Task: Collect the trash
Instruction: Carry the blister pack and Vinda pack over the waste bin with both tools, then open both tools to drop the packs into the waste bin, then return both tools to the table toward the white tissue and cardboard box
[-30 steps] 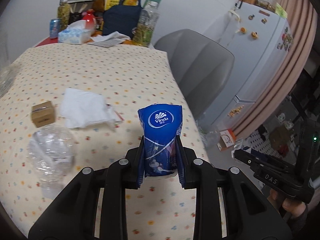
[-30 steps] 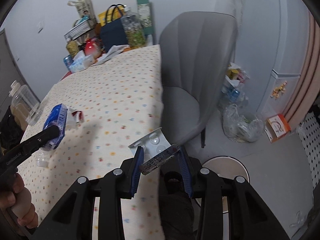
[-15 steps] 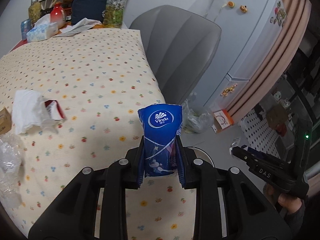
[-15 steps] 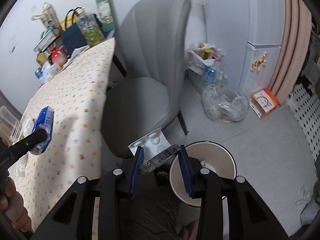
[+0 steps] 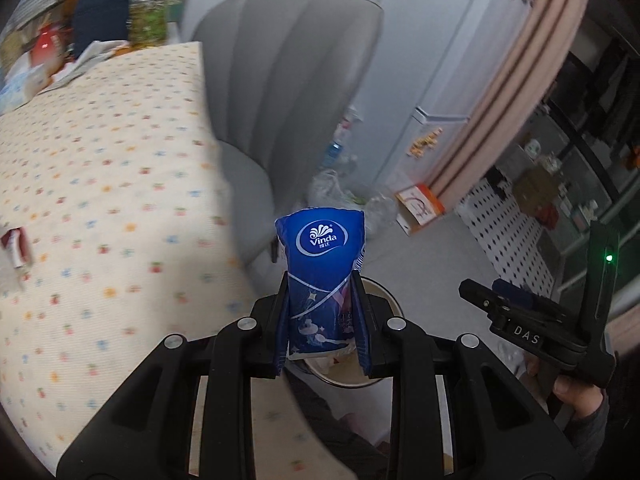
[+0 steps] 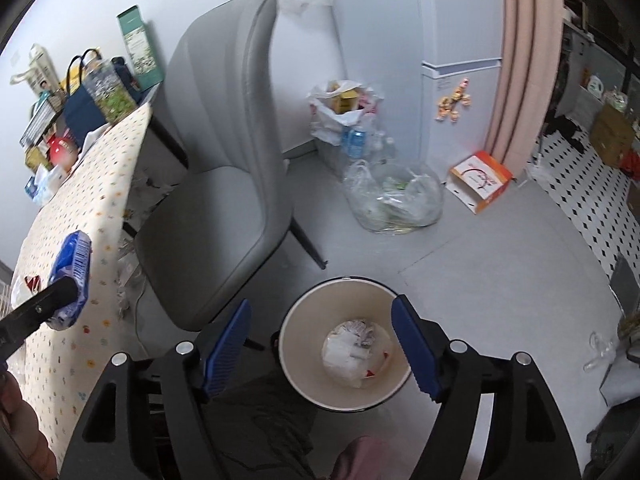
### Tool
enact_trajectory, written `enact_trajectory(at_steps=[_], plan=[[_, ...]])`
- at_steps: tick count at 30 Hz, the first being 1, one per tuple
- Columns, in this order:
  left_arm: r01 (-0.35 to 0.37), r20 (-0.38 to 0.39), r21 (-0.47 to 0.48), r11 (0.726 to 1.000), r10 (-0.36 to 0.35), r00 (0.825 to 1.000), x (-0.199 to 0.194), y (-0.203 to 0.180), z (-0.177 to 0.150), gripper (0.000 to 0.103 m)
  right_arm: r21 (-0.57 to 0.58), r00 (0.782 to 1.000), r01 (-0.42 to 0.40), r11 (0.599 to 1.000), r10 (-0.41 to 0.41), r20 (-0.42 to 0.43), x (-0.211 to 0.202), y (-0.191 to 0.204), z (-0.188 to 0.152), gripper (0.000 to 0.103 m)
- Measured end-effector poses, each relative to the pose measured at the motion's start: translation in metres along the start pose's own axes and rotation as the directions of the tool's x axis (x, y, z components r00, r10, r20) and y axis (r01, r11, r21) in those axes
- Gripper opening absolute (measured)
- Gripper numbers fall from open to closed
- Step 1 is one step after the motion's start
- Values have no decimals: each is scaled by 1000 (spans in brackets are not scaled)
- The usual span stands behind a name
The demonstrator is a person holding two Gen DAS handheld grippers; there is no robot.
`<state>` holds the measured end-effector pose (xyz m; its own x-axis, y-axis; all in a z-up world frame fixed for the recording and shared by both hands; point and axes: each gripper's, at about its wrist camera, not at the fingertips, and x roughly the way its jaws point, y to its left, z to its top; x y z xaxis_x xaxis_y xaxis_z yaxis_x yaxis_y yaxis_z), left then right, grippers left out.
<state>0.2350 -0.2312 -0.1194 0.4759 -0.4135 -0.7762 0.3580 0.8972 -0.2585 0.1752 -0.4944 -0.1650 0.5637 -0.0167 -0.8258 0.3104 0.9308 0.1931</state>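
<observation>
Gripping a blue Vinda tissue pack [image 5: 320, 280] upright between closed jaws, the left gripper [image 5: 322, 332] fills the lower centre of its view, over the edge of the dotted desk [image 5: 100, 184]. In the right wrist view, the right gripper [image 6: 320, 348] hangs with jaws spread wide and empty directly above a round trash bin [image 6: 296, 332] at lower centre, crumpled waste inside. A grey chair [image 6: 224, 160] stands at centre left.

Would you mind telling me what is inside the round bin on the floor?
In the bin, crumpled white paper and wrappers lie on the bottom, one with a red corner. Whatever is beneath that heap is covered.
</observation>
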Motion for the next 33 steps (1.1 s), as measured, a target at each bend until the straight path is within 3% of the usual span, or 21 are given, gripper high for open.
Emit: enact_trajectory(at_steps=[8,11,13,14,15,16,21,28,33], plan=[[66,-55,62,996,-63,997,26,-46,0,27,57,998,44,997,-46,36,-24,-41,0,75],[108,-81,89,990,-101,992,37,-65,-2,31,79,997,58,995,-63,54,-37,-57,0,75],[111,-102,118,987,-99,990,44,-78,-3,49,97,995,67,993,-73,63,-45,-68,0,75],[112,-107,126,986,-99,989,47,-82,-4,70,108,994,73,991,-81,67,-47,-71,-1,75],[113,-101,128,985,-101,990,46,-84,-4,77,111,994,75,991,-83,69,-49,-73,-2,75],[114,-91,128,985,-102,991,45,-85,-4,78,117,994,77,990,-86,71,-51,-76,-3,75],[84,-56,103,991,-79,995,32,-70,0,93,118,996,62,991,-70,62,-49,-72,-6,77],[34,20,-7,999,-34,999,-2,-19,2,97,72,997,-1,997,-5,82,-46,-36,-8,94],[-4,71,-57,998,8,997,-33,18,-1,97,27,996,-33,999,30,89,-46,-2,-8,95]])
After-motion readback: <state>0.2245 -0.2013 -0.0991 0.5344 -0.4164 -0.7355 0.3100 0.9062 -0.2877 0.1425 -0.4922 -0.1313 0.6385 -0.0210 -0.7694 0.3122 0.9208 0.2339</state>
